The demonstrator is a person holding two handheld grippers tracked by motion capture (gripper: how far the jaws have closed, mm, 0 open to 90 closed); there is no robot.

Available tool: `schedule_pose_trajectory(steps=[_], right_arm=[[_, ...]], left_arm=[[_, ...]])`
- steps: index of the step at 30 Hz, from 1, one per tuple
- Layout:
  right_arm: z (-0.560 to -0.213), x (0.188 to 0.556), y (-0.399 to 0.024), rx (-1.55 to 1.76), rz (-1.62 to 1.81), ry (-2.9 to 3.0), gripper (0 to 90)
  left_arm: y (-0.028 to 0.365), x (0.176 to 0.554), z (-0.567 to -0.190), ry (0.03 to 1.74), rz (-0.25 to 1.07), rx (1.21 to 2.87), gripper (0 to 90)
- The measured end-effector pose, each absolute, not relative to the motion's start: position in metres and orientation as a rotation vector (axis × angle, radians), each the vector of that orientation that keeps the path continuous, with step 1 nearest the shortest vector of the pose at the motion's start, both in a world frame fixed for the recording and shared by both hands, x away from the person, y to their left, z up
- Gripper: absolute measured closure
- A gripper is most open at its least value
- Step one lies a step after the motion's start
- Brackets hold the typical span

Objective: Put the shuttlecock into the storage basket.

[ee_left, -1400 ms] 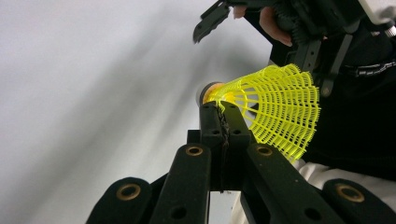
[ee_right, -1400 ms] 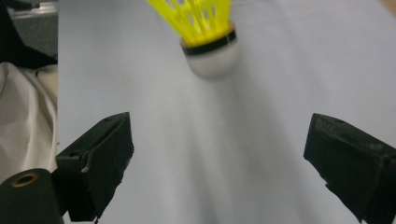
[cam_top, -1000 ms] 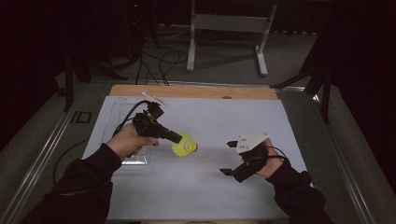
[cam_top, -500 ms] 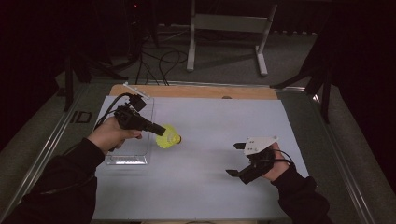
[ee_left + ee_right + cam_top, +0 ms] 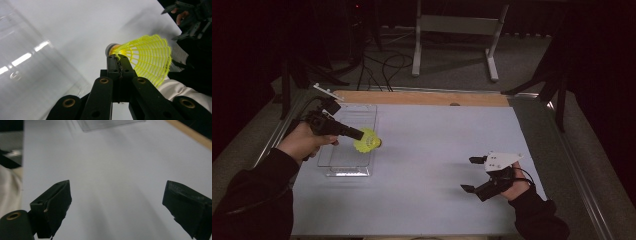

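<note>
A yellow plastic shuttlecock [image 5: 368, 140] hangs over the right rim of a clear plastic box [image 5: 337, 165] at the table's left. My left gripper [image 5: 360, 135] is shut on the shuttlecock's skirt; in the left gripper view the jaws pinch the yellow mesh of the shuttlecock [image 5: 147, 56] and its cork points away. The left gripper [image 5: 119, 65] is held above the table. My right gripper [image 5: 472, 174] rests low at the table's right front, open and holding nothing. In the right gripper view the right gripper [image 5: 117, 202] shows wide-apart jaws over the bare white surface.
The white table top [image 5: 437, 145] has a wooden strip [image 5: 422, 98] along its far edge. The clear box [image 5: 110, 123] lies far ahead of the right gripper. Beyond the table stand a grey metal frame [image 5: 457, 30] and cables on the floor.
My left gripper has carried the shuttlecock leftward and farther back, from the table's middle to the right rim of the clear box. The right gripper has drifted slightly right and nearer.
</note>
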State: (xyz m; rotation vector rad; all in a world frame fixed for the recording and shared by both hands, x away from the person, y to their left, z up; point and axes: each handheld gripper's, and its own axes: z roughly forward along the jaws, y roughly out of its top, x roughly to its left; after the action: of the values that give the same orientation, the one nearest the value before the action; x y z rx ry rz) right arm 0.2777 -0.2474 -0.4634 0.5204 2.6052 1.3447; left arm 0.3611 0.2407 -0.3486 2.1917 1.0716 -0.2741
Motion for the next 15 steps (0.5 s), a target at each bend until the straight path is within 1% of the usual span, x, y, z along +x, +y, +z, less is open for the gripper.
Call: schedule_pose_trajectory(steps=[15], right_arm=[[-0.486,0.261,-0.276,0.568,1.393,2.451,8.3]], left_arm=[[0.297,0.358,-0.358,1.278,-0.232,2.170,90.0]])
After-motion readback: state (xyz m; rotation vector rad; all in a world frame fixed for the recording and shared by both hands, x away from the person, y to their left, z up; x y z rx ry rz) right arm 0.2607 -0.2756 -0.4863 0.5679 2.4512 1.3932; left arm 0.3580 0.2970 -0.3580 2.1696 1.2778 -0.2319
